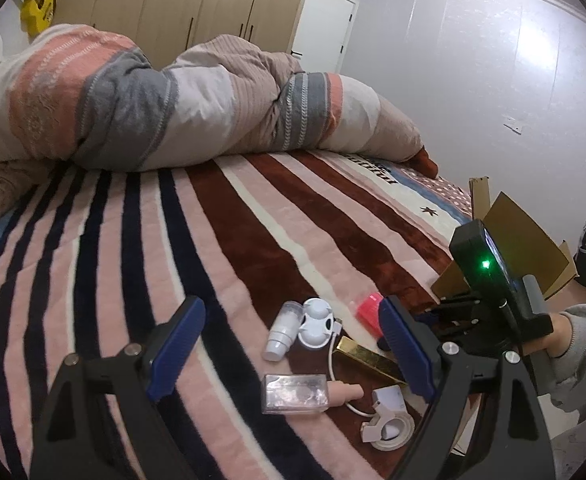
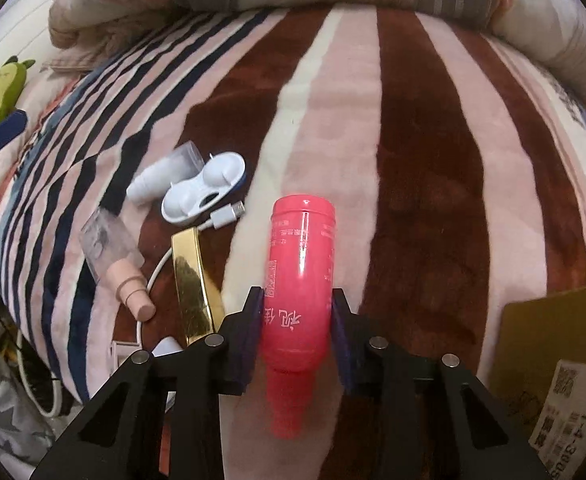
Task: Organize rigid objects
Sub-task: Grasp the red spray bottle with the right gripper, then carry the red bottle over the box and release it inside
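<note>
Right now the right gripper (image 2: 296,322) clamps a glossy pink plastic bottle (image 2: 301,264) between its pads, above the striped plush blanket (image 2: 413,160); the left gripper (image 1: 293,344) hangs wide apart, holding nothing, well apart from it.

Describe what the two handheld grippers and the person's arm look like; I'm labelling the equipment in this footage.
The left gripper has a black angular frame with triangular cut-outs, silver round bolts, and ribbed blue pads on its fingers. The right gripper is the same build, with darker blue pads; on its back sits a black box with a green light. The right hand comes out of a grey sleeve.
</note>
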